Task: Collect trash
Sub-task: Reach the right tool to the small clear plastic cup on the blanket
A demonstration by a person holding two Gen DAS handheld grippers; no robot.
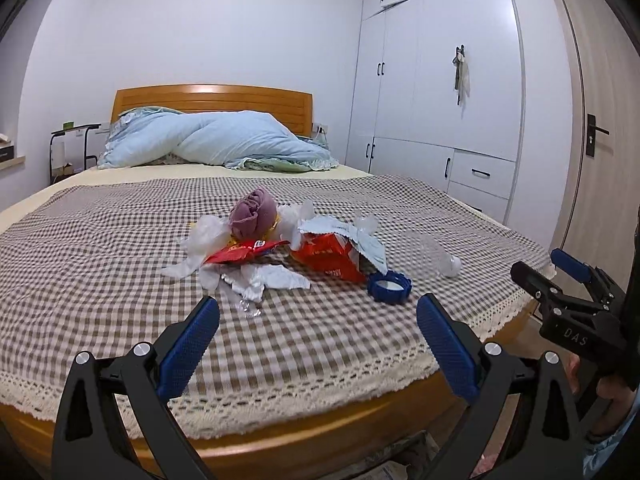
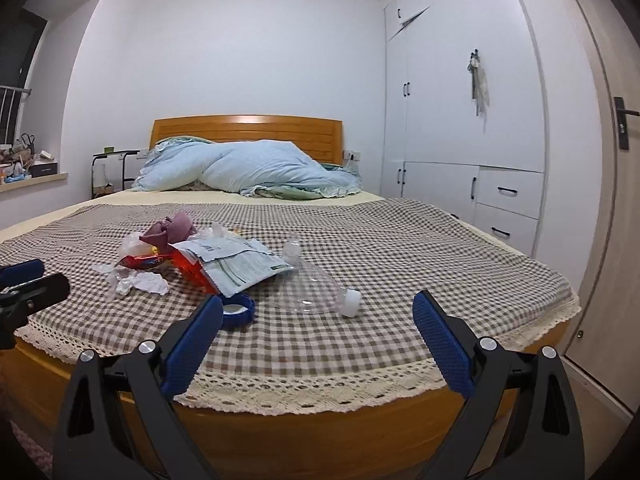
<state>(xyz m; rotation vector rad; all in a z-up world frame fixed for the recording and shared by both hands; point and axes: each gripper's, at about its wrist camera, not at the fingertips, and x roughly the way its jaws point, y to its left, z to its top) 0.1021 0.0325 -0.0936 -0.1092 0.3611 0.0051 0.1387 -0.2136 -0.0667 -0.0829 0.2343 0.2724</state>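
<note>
Broadly, a wooden bed (image 1: 280, 436) fills both views, its near half spread with a brown-and-white checked cover (image 2: 400, 248) edged in cream lace, and a crumpled pale blue duvet (image 1: 224, 140) heaped against the headboard. White wardrobes (image 2: 460, 100) line the wall to the right of the bed.

A pile of trash sits on the checked cover toward the foot of the bed. Its largest piece is a torn red packet with a printed paper sheet (image 2: 236, 266) lying over it. Just beside that lies a clear plastic bottle (image 2: 316, 290) on its side, white cap pointing toward the foot of the bed. A rolled mauve cloth (image 1: 254, 212) rests at the back of the pile, with a flat red wrapper (image 1: 244, 254) in front of it and crumpled white tissue (image 2: 140, 282) at the pile's left edge. A blue ring-shaped lid (image 1: 390, 286) lies flat on the cover, between the red packet and the bed's edge.

The left gripper (image 1: 318, 320) hovers over the foot of the bed facing the pile, jaws spread wide and holding nothing. The right gripper (image 2: 318, 318) is likewise wide apart and empty, aimed toward the bottle.
</note>
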